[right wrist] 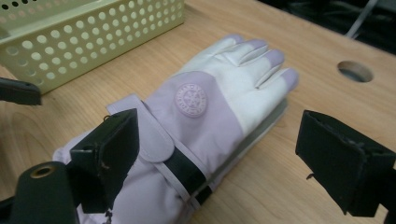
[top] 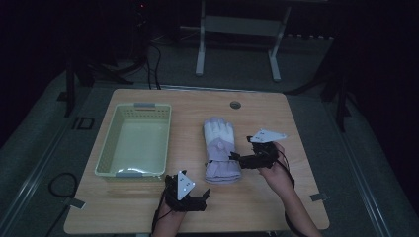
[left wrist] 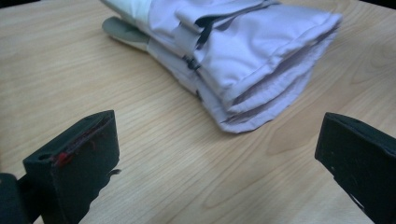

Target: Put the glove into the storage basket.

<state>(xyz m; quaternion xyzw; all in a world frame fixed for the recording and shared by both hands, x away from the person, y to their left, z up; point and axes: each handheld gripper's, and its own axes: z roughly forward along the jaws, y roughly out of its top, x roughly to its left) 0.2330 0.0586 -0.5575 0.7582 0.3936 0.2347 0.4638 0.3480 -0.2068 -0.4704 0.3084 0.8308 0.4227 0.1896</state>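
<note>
A: Where are the gloves [top: 220, 151]?

B: Stacked as a pair mid-table, cuffs toward the person; the basket [top: 135, 139] sits at their nine o'clock, well apart.

A: And the grippers?

B: The right gripper [top: 243, 157] is at the gloves' three o'clock, jaws spread wide, gripping nothing; the left gripper [top: 200, 197] waits at about seven o'clock of the cuffs, jaws also wide, empty.

A: Risk?

B: I'd judge a pinch on the top glove alone would split the pair, the lower one left lying on the table [top: 257, 207]; a shallow bite on the slick fabric could slip before reaching the basket.
</note>
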